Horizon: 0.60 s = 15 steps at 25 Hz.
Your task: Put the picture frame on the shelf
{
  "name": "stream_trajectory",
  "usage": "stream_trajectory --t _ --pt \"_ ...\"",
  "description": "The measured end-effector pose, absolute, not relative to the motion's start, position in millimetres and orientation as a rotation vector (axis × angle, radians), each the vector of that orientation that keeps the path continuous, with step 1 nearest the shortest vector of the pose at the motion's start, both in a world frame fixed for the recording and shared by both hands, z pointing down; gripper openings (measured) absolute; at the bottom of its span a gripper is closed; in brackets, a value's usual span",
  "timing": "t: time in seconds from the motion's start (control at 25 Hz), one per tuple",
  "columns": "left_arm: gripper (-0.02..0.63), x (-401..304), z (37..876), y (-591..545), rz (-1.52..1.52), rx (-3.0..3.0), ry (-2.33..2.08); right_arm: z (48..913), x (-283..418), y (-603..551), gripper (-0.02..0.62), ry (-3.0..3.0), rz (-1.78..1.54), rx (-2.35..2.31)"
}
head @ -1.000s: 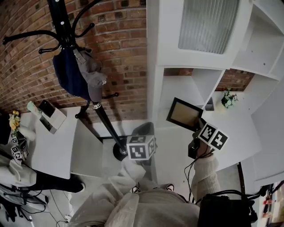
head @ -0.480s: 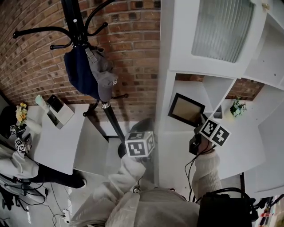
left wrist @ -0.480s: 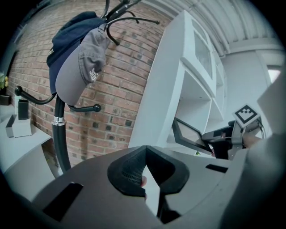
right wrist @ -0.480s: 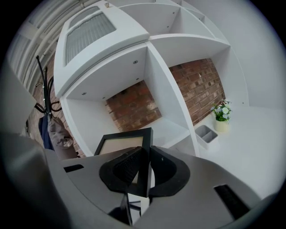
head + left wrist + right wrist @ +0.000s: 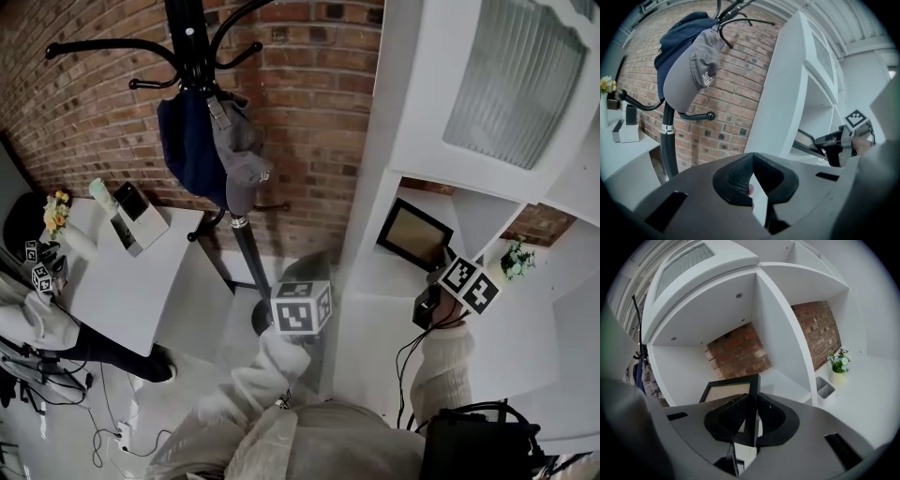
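The picture frame (image 5: 412, 234), black with a beige inside, hangs tilted at the mouth of a lower compartment of the white shelf (image 5: 380, 281). My right gripper (image 5: 438, 274) is shut on the frame's right edge. In the right gripper view the jaws (image 5: 751, 420) pinch the frame (image 5: 724, 391), and the compartment's back wall (image 5: 684, 364) lies behind it. My left gripper (image 5: 302, 307) is low in the middle, away from the shelf. Its jaws (image 5: 752, 161) are shut with nothing in them. From there the frame (image 5: 806, 140) appears edge-on.
A black coat stand (image 5: 246, 262) with a dark jacket (image 5: 192, 150) and a grey cap (image 5: 239, 159) stands against the brick wall, left of the shelf. A small potted plant (image 5: 517, 261) sits on the shelf to the right. A white table (image 5: 131, 291) is at the left.
The head view has swung, so the coat stand and the shelf sit further right and lower. My right gripper still holds the frame, now nearer the compartment's opening. The left gripper has barely moved.
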<state>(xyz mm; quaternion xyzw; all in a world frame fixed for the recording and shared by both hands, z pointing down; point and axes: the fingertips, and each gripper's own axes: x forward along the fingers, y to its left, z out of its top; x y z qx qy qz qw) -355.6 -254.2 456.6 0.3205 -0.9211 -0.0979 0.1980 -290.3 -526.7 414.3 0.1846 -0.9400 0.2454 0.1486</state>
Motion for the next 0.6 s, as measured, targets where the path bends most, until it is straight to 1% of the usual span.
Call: stream_trajectory --t 0.6 --pt "0.008 -374 470 -249 -0.275 0.814 -2.576 426 -325 -535 0.077 -2.631 0.578 0.551"
